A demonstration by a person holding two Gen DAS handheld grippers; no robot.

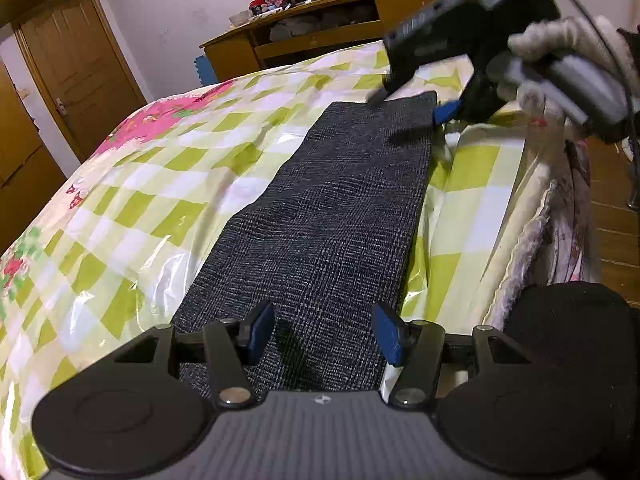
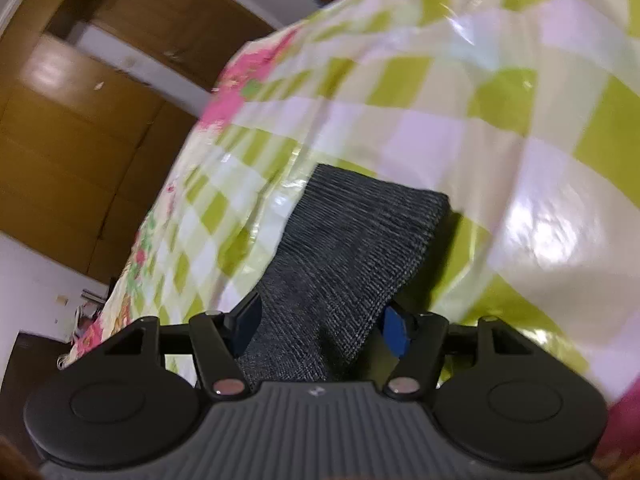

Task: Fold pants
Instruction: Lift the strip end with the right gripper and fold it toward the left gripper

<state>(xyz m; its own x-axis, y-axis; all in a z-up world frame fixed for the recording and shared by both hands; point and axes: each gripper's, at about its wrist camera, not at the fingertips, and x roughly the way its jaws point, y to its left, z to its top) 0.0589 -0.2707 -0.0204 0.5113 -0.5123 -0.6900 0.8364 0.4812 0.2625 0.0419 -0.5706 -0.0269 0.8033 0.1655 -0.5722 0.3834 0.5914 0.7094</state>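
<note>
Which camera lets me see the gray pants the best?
The left wrist view: the gray pants stretch out in a long, sharp strip across the checkered bedspread. The right wrist view shows only one blurry end of them.

Warm indoor light leaves both views fairly bright. White glare patches shine on the glossy checked bed cover (image 1: pixel 168 184) (largest in the right wrist view). That view is smeared with motion blur; the left wrist view is sharper, though the right gripper (image 1: pixel 412 104) blurs. Fisheye bending curves the door (image 1: pixel 76 68), corners go black
</note>
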